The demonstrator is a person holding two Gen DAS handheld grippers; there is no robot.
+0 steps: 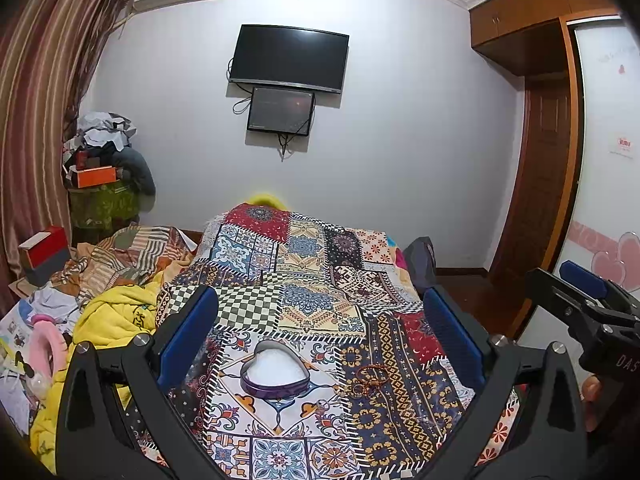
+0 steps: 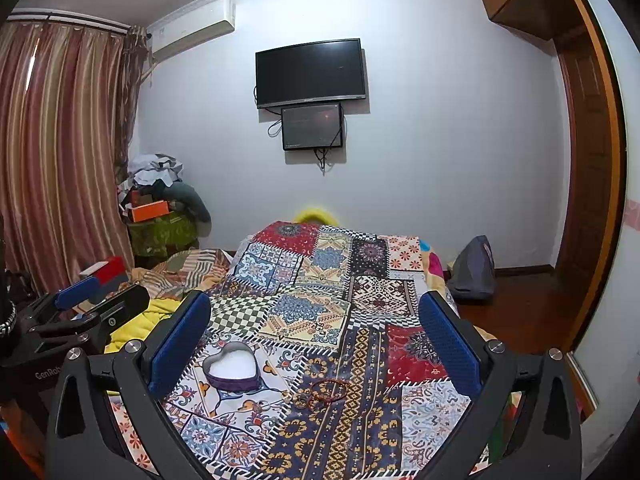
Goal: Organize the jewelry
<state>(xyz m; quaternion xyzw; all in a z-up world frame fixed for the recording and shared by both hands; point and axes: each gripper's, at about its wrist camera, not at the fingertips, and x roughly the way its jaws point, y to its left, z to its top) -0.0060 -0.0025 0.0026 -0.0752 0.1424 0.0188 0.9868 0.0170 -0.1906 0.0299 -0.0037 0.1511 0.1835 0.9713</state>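
Hovering above patchwork cloth [image 1: 320,280] on bed, both grippers empty. Left gripper [image 1: 320,328]: blue-padded fingers [image 1: 188,332] spread wide, jaws released, nothing between them. Right gripper [image 2: 316,340]: same condition, jaws released, pads [image 2: 180,344] well apart, nothing grasped. Right gripper also seen at right edge of left wrist view, left gripper at left edge of right wrist view.

Heart-shaped box [image 1: 275,370], purple wall, white lining, lid off, resting flat on cloth, framed between left fingers and lying near left finger of right gripper in right wrist view [image 2: 234,368]. Interior holding no jewelry as far as visible.

Jewelry: reddish-orange beaded bracelets [image 1: 370,378] in small overlapping pile on dark blue and yellow patch, just beside box on its right, not touching it; same pile in right wrist view [image 2: 322,394]. Exact count of pieces not determinable.

Surroundings: wall-mounted television [image 1: 288,58] with smaller screen [image 1: 280,110] below, striped curtain [image 1: 44,100] at left, yellow blanket [image 1: 116,316] and clutter beside cloth, wooden wardrobe [image 1: 532,20] at right.
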